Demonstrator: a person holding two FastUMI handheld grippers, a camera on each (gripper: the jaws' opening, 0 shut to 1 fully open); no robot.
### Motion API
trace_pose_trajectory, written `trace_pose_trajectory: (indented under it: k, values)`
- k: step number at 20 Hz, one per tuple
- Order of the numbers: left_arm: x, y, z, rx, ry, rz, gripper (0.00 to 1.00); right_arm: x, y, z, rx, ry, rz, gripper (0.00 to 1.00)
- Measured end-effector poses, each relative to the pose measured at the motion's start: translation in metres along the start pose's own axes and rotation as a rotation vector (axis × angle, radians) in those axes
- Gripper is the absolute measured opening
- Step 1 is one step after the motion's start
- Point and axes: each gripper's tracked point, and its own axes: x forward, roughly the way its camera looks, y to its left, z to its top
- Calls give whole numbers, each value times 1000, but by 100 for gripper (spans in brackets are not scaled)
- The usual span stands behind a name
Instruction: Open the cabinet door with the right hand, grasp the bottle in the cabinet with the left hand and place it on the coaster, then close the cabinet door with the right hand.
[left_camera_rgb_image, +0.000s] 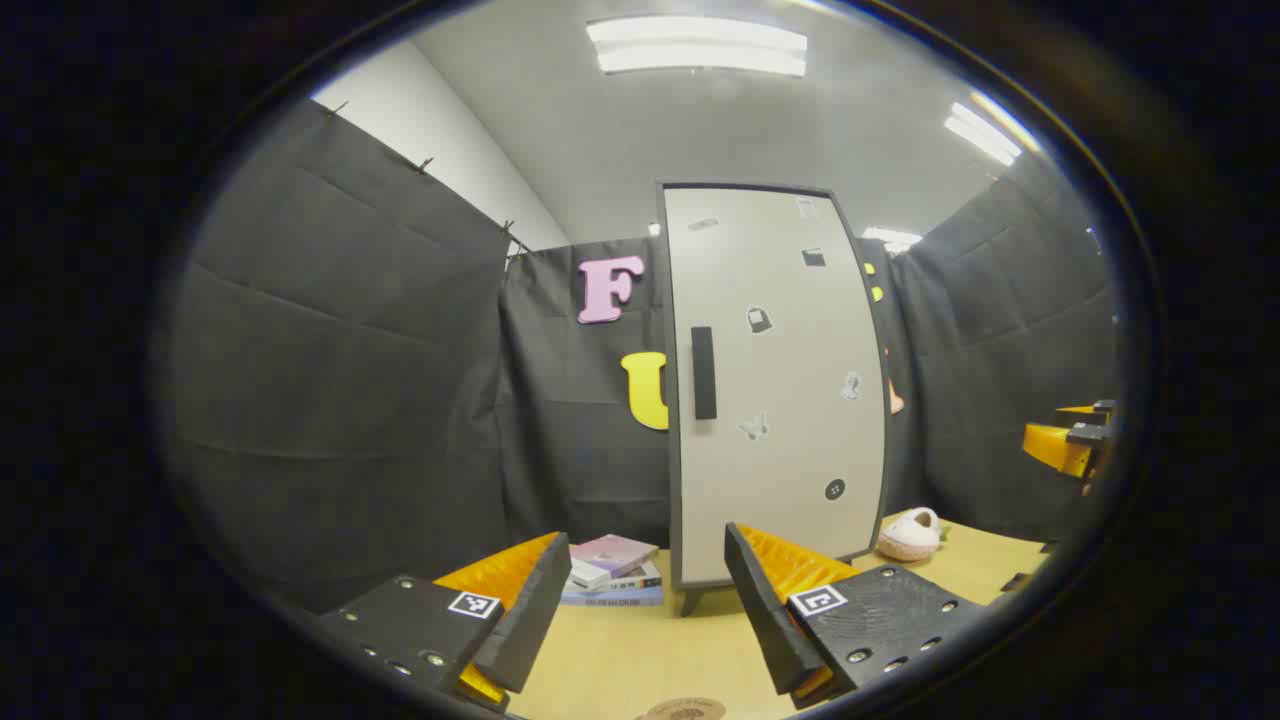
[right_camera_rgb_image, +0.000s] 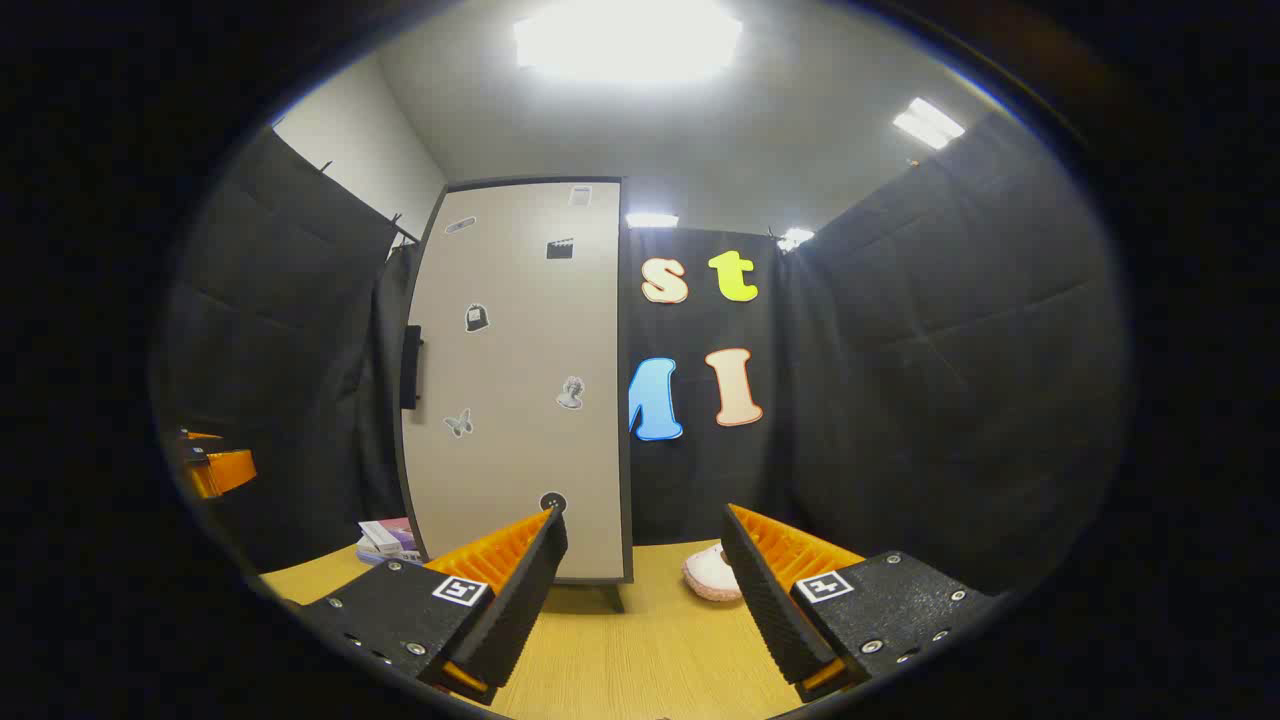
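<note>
At frame bottom, coaster (left_camera_rgb_image: 685, 710) cut off

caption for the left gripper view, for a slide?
Open left gripper faces the closed cabinet door and its handle; books on the table beside it.

Both views are taken low over the light wooden table (left_camera_rgb_image: 620, 660), facing the tall grey closed cabinet (left_camera_rgb_image: 775, 390) (right_camera_rgb_image: 520, 390); left gripper view nearer.
</note>
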Motion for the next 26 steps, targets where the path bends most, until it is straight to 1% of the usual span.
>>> trace_pose_trajectory:
  k: [1,2,3,4,5,6,7,13,14,15,17,19,20,23,24,26]
  values:
    - [-1,0,-1,2,1,1,92,0,0,1,5,-1,0,96]
    - [-2,0,0,4,0,2,85,0,0,0,10,-3,-2,96]
    - [-2,-1,0,8,-2,1,92,1,-1,1,13,-6,-4,96]
    - [-2,0,1,12,-3,2,85,0,-2,0,14,-7,-8,96]
    - [-2,-1,2,15,-3,1,89,1,-2,-1,15,-6,-10,96]
    - [-1,0,2,17,-4,2,85,1,-2,-3,18,-4,-12,96]
    - [0,0,2,18,-4,2,89,1,-1,-4,24,-1,-13,96]
    - [-1,-1,5,16,-10,-3,89,2,1,-2,33,-3,-13,96]
    - [-1,-1,5,17,-9,-2,92,3,1,-2,34,-2,-13,96]
    - [-1,0,5,14,-12,-3,92,3,1,-1,35,-2,-13,96]
    - [-2,2,5,8,-11,0,85,5,2,0,32,-3,-11,96]
    - [-5,5,5,11,-12,6,85,6,4,2,27,-4,-7,96]
    - [-8,8,5,14,-14,11,92,7,5,2,25,-6,-4,96]
    - [-14,17,4,10,-11,30,92,14,17,7,29,-2,22,96]
    - [-16,21,5,10,-11,37,89,17,21,9,34,-2,33,96]
    - [-22,33,6,22,-13,60,89,23,33,14,44,-5,61,96]
